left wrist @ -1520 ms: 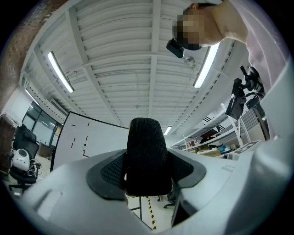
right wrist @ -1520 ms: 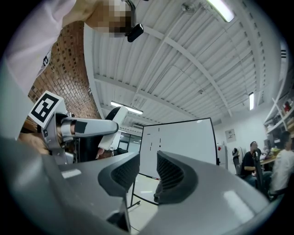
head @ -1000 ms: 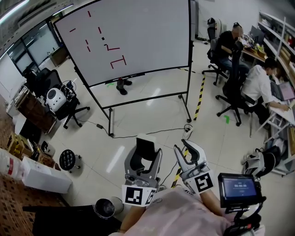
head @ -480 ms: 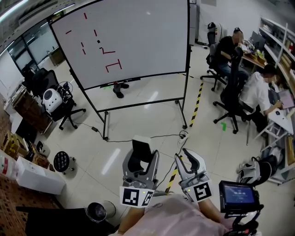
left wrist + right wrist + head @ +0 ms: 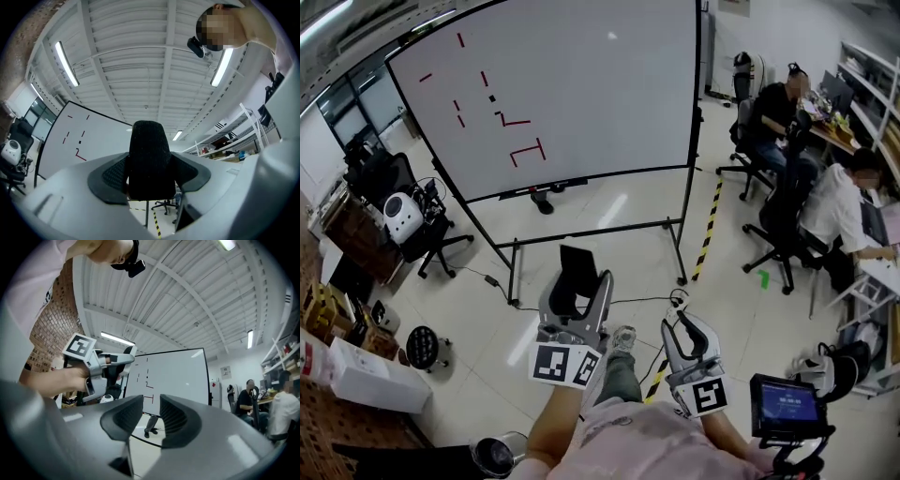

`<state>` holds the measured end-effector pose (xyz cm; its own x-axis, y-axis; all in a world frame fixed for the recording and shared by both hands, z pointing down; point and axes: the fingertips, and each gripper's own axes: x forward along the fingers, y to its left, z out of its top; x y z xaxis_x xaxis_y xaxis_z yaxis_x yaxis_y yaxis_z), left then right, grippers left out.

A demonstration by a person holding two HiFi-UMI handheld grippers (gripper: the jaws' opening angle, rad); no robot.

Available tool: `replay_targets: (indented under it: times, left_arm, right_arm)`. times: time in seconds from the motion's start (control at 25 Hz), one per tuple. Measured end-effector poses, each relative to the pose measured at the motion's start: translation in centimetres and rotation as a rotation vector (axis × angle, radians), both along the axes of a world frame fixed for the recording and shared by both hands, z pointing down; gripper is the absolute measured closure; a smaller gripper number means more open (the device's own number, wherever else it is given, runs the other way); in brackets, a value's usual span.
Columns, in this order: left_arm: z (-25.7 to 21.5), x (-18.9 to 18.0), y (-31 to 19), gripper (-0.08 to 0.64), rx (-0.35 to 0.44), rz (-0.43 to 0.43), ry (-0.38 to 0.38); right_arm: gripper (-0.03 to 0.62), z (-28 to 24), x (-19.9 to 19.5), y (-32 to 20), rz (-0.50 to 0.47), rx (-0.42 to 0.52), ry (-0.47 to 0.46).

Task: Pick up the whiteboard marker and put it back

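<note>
The left gripper (image 5: 577,287) is raised in front of the person, its jaws closed against a black block (image 5: 577,266) with a rough, felt-like face that stands up between them and hides most of what lies beyond. The right gripper (image 5: 686,324) sits lower and just beside it, jaws parted by a narrow gap with nothing in it. Both face the whiteboard (image 5: 581,84), which carries short red strokes and stands on the floor well apart; no view shows the whiteboard marker clearly enough to place it.
</note>
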<state>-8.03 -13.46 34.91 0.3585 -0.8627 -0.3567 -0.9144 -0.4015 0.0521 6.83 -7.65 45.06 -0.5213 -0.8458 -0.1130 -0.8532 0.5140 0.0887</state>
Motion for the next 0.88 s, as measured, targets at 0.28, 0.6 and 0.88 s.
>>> replay_targets:
  times: [0.28, 0.6, 0.88]
  left_arm:
    - [-3.8, -5.3, -30.5, 0.287, 0.048, 0.006, -0.087]
    - [-10.4, -11.5, -62.0, 0.287, 0.080, -0.236, -0.308]
    - [-10.9, -13.1, -70.1, 0.287, 0.076, -0.301, -0.376]
  right_arm:
    - [0.488, 2.4, -1.5, -20.4, 0.139, -0.007, 0.032]
    - [0.488, 0.3, -4.6, -39.6, 0.216, -0.043, 0.098]
    - [0.488, 0.8, -6.0, -47.6, 0.213, -0.092, 0.114]
